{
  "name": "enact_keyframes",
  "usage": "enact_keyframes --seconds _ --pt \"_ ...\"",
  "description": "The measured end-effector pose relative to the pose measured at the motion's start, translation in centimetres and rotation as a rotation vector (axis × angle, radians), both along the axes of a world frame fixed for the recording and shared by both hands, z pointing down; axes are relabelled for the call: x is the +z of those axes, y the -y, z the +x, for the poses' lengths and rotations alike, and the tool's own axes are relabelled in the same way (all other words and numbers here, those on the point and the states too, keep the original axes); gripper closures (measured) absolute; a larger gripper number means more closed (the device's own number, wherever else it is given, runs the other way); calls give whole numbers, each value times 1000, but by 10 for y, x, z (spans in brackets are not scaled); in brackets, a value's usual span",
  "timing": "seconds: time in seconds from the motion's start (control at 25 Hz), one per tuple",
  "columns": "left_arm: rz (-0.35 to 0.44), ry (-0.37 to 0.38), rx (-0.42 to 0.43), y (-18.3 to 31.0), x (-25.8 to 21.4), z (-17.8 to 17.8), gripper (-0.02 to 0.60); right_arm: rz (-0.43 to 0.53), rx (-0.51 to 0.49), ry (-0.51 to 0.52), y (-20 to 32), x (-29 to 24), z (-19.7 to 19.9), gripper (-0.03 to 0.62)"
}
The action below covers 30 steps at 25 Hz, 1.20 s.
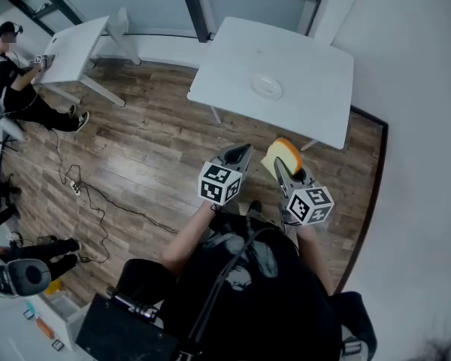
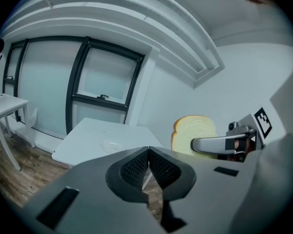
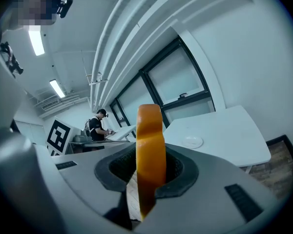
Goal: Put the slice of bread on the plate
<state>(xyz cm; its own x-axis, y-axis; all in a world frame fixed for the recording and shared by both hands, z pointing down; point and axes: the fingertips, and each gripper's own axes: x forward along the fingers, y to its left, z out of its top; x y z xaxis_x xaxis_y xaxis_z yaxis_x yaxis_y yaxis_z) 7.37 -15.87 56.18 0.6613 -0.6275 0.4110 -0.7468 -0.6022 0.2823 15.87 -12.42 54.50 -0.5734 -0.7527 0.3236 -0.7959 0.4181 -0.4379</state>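
Note:
My right gripper (image 1: 283, 165) is shut on a slice of bread (image 1: 283, 156), which stands on edge between the jaws with its orange crust (image 3: 151, 156) toward the camera. From the left gripper view the same slice of bread (image 2: 194, 133) shows its pale face, to the right. My left gripper (image 1: 237, 156) is shut with nothing in it; its pads meet (image 2: 149, 167). A small clear plate (image 1: 267, 86) lies on the white table (image 1: 316, 81) ahead, also seen as the plate (image 3: 192, 142) and the plate (image 2: 111, 145). Both grippers are held over the wooden floor, short of the table.
A second white table (image 1: 75, 47) stands at the far left with a person (image 1: 15, 81) seated at it. Cables and a power strip (image 1: 75, 188) lie on the wooden floor. A white wall (image 1: 421, 126) runs along the right, windows along the back.

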Motion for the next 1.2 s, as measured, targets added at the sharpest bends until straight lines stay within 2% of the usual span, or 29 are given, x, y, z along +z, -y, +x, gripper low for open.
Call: enact_keyframes --seconds 0.32,0.44,0.68,0.96,1.04,1.2 --pt "-26 -4 51 83 19 -2 575 -39 10 -69 91 21 -11 494" --pt "-60 -11 76 118 34 -12 575 -54 11 -85 125 32 -19 494" --pt "-103 12 116 156 62 -25 575 -85 30 -155 170 79 -28 494" --pt "-215 65 58 197 112 -18 575 -105 -132 -489 236 137 -21 495" --pt "-237 75 32 209 125 -18 575 -82 -178 -646 261 152 -15 495" --pt "-268 116 0 220 146 -15 575 -8 -280 -1032 306 192 -3 494"
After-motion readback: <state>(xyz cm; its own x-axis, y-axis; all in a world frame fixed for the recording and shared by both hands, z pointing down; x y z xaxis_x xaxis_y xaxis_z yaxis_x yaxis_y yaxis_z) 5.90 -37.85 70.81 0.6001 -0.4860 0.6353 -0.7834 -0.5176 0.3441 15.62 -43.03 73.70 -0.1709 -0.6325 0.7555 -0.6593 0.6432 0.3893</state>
